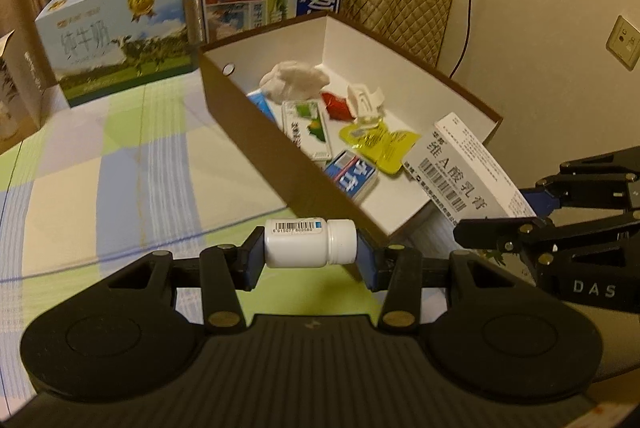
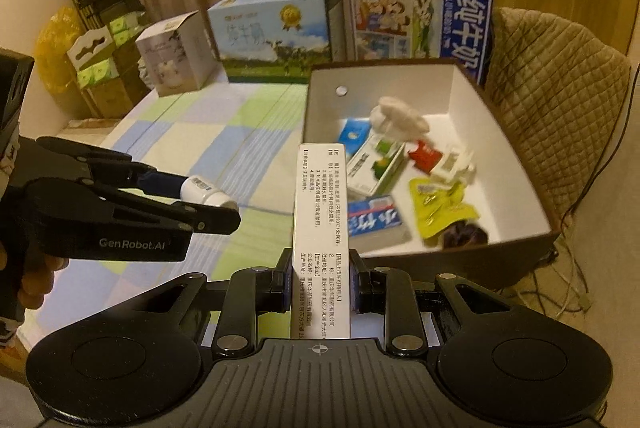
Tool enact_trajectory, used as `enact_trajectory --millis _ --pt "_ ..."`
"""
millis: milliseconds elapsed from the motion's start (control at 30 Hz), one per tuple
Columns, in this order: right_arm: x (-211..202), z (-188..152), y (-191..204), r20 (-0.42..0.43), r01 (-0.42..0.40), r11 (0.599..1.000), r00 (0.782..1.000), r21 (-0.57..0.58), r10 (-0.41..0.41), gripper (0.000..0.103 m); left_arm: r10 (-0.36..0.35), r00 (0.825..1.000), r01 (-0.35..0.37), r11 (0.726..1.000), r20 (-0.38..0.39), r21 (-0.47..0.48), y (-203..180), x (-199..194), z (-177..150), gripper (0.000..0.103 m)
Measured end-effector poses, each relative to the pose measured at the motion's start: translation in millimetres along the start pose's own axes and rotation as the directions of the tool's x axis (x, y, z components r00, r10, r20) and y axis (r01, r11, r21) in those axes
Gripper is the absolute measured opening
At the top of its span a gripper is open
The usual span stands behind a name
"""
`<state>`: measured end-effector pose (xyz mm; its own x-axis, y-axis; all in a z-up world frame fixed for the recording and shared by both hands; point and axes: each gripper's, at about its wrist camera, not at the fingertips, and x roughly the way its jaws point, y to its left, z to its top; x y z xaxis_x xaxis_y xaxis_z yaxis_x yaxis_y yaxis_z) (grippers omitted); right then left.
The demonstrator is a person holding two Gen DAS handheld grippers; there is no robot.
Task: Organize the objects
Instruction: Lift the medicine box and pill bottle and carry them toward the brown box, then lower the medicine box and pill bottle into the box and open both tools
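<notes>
The left gripper [image 1: 310, 252] is clenched on a white bottle [image 1: 310, 243], which lies crosswise between the pads: its base presses against the left pad and its cap against the right one. The jaws are only as far apart as the bottle is long. The bottle hangs clear above the checked cloth [image 1: 120, 163], and the near corner of the brown box [image 1: 248, 131] lies just ahead of the jaws and to their right.

The right gripper [image 2: 320, 280] is clamped narrowly on a long white carton [image 2: 322, 228]. The pads squeeze its two long sides near the lower end, and the rest of the carton sticks out forward past the fingertips, its far end in line with the box's near wall. In the left wrist view the same carton [image 1: 468, 171] is tilted over the box's near right corner.

The box [image 2: 520, 248], open-topped and white inside, lies ahead of the right jaws and slightly to their right. Inside it are small packets, a white crumpled item and a yellow pouch [image 2: 440, 207]. In the right wrist view the left gripper [image 2: 208, 201] is to the left of the carton, the bottle [image 2: 204, 193] pinched end to end.
</notes>
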<state>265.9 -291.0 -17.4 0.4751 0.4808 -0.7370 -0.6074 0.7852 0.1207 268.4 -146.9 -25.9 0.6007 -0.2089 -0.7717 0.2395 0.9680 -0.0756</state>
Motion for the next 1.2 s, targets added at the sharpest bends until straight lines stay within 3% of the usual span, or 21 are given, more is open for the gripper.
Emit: enact_trajectory --millis 500,867,1200 --pt "53.9 67.2 -79.7 0.020 0.056 0.993 0.998 0.102 -0.059 0.023 0.014 1.000 -0.015 1.000 0.025 0.025 -13.6 58.6 73.4 0.042" --pt "113.5 82.7 -109.3 -0.046 0.060 0.986 0.997 0.155 -0.054 0.023 0.038 0.999 -0.038 0.999 -0.014 0.034 -2.2 115.8 113.8 0.042" --pt "151.8 94.8 -126.7 -0.047 0.074 0.977 0.997 0.201 -0.066 0.023 0.058 0.997 -0.057 0.998 -0.048 0.041 10.4 154.7 131.5 0.042"
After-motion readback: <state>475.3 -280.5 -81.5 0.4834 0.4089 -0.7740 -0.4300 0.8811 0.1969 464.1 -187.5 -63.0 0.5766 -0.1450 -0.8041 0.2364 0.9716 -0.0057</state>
